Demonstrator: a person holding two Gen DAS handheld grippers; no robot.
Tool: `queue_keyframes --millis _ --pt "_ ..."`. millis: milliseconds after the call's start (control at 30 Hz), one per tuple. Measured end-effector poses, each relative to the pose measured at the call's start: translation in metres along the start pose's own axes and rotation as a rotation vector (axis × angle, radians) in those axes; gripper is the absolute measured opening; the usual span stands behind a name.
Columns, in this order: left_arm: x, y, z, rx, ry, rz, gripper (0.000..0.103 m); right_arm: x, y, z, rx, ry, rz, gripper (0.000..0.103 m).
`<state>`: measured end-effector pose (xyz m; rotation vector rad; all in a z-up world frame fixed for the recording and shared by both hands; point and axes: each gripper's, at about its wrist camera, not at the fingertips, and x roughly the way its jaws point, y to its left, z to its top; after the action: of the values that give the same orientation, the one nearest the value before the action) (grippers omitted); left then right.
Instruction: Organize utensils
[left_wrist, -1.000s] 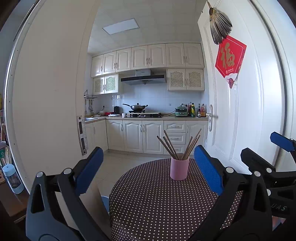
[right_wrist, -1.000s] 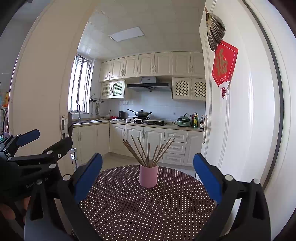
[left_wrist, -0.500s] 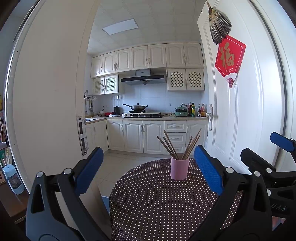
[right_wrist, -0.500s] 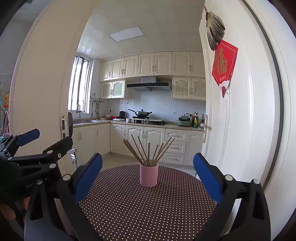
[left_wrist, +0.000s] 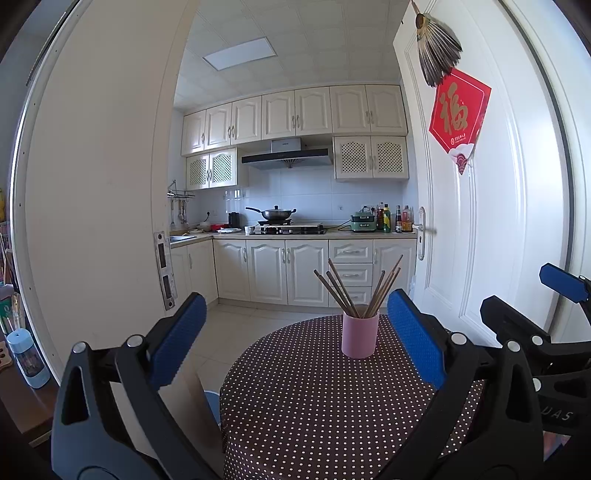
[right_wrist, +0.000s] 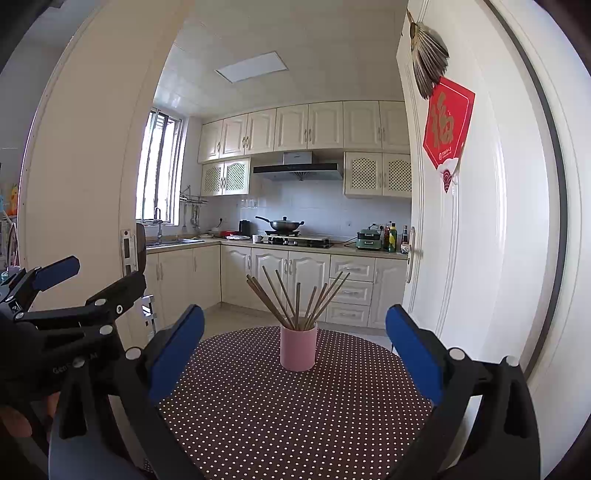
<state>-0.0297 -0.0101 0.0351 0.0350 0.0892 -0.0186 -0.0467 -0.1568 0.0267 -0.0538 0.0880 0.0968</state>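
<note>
A pink cup (left_wrist: 360, 335) holding several brown chopsticks (left_wrist: 341, 288) stands upright on a round table with a dark polka-dot cloth (left_wrist: 314, 406). It also shows in the right wrist view (right_wrist: 298, 347), chopsticks (right_wrist: 295, 301) fanned out. My left gripper (left_wrist: 295, 343) is open and empty, short of the cup. My right gripper (right_wrist: 295, 347) is open and empty, the cup centred beyond its fingers. The right gripper also shows at the right of the left wrist view (left_wrist: 535, 314), and the left gripper at the left of the right wrist view (right_wrist: 85, 291).
A white open door (left_wrist: 480, 221) with a red ornament (left_wrist: 460, 110) stands right of the table. A white door frame (left_wrist: 92, 221) is on the left. The kitchen counter with a wok (left_wrist: 275, 213) lies beyond. A light-blue bottle (left_wrist: 27, 358) stands at far left.
</note>
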Motion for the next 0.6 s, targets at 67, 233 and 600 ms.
queue_keyframes --millis 67,233,600 --pt "0.0 0.001 -0.001 0.0 0.0 0.001 0.097 0.0 0.0 0.0 0.001 0.0 0.001 0.095" --pt "0.001 0.002 -0.001 0.002 0.002 0.002 0.097 0.002 0.002 0.0 0.002 0.003 0.002 0.095" --pt "0.01 0.004 -0.005 0.004 0.013 0.002 0.097 0.011 0.004 -0.002 0.004 0.014 0.001 0.095"
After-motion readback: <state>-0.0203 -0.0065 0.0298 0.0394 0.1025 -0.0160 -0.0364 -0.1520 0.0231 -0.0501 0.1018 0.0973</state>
